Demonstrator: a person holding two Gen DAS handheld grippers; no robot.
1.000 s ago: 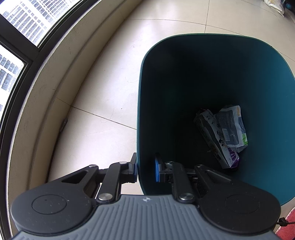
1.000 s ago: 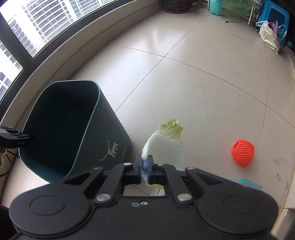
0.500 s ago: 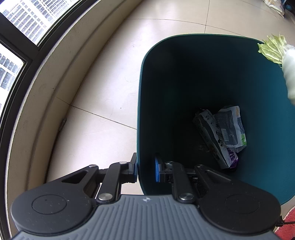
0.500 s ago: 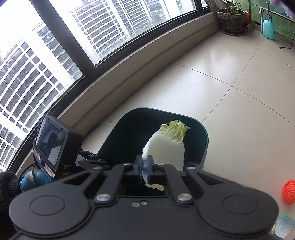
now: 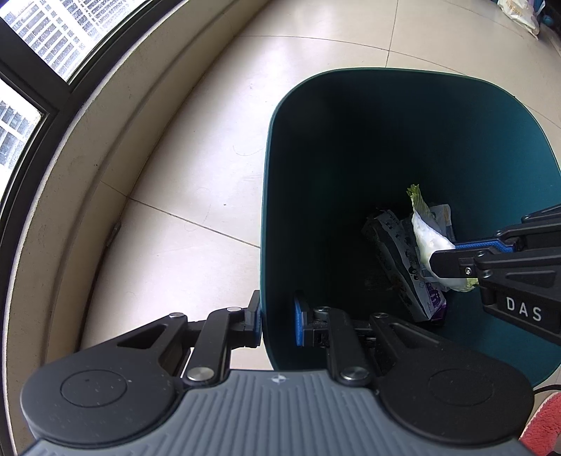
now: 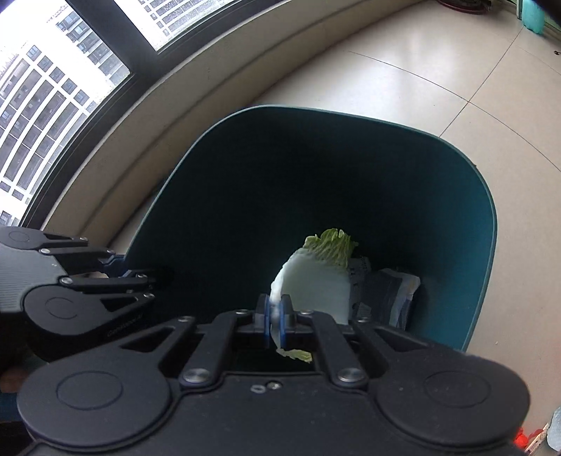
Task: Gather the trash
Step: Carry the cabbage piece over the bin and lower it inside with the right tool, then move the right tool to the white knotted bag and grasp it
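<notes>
A dark teal trash bin [image 5: 508, 115] [image 6: 484, 224] stands on the tiled floor. My left gripper [image 5: 277, 322] straddles its near wall, one pad outside, one inside; a gap shows beside the inner pad, so I cannot tell whether it clamps the wall. It also shows at the left of the right wrist view [image 6: 119, 266]. My right gripper [image 6: 277, 315] is shut on a cabbage leaf [image 6: 315, 280], white stem with green tip, held inside the bin's mouth. The left wrist view shows the leaf [image 5: 426, 228] in the right gripper [image 5: 441, 256] above snack wrappers [image 5: 396, 259] on the bin floor.
A curved window sill and dark window frame [image 5: 52, 115] run close behind the bin. Pale floor tiles [image 5: 182, 266] surround it. A red mat corner [image 5: 543, 424] lies at the lower right. A white bag [image 5: 519, 14] sits far off.
My right gripper has carried the cabbage leaf from the floor area over to the bin and down into its mouth. The left gripper and the bin have not moved.
</notes>
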